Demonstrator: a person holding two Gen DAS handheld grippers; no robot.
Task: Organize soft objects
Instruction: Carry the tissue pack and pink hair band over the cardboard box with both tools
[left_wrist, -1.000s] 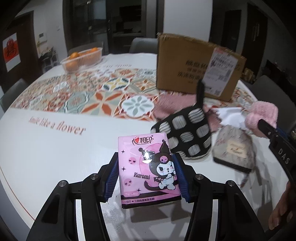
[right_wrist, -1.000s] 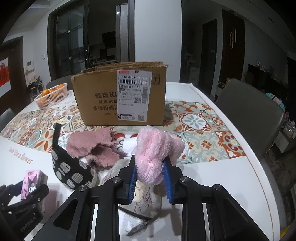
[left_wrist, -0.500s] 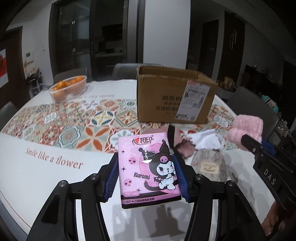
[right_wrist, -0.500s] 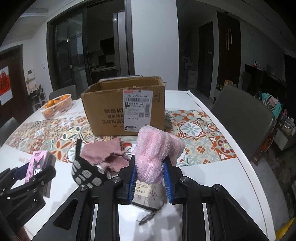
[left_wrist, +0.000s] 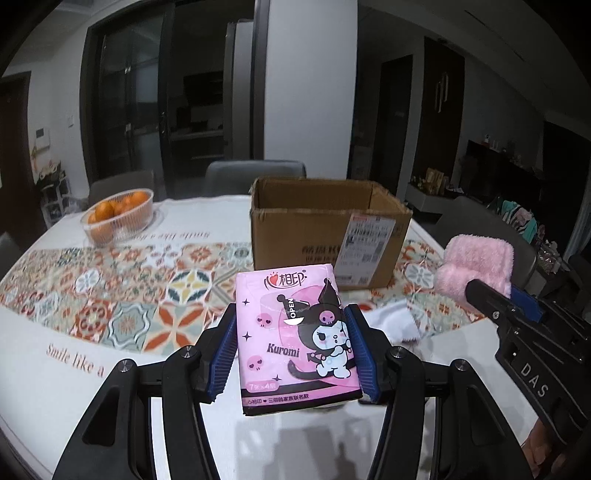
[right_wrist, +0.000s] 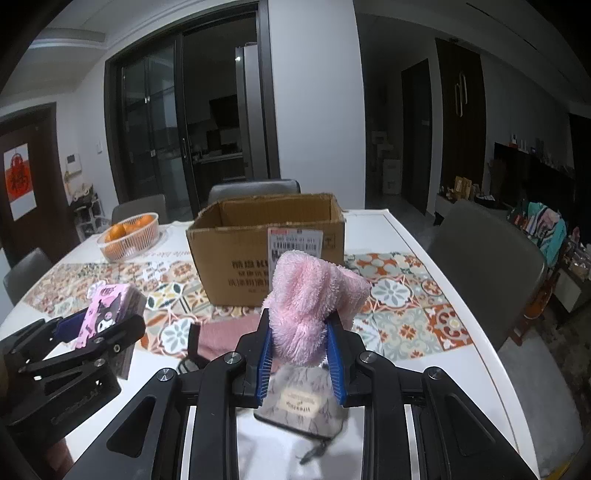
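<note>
My pink Kuromi-printed tissue pack (left_wrist: 295, 336) stands upright, long axis vertical, printed face toward me, clamped by my left fingers (left_wrist: 225, 354) above the counter (left_wrist: 55, 384). My right fingers (right_wrist: 265, 363) pinch a fluffy pink cloth (right_wrist: 312, 306) pointing up, before the open cardboard box (right_wrist: 236, 266).

Looks like you're in somebody's dining room

Bench (left_wrist: 44, 369) with a tiled-pattern cloth, basket of oranges (left_wrist: 119, 218), grey dining chairs (right_wrist: 487, 266), glass sliding doors (right_wrist: 184, 147) to a kitchen behind.
</note>
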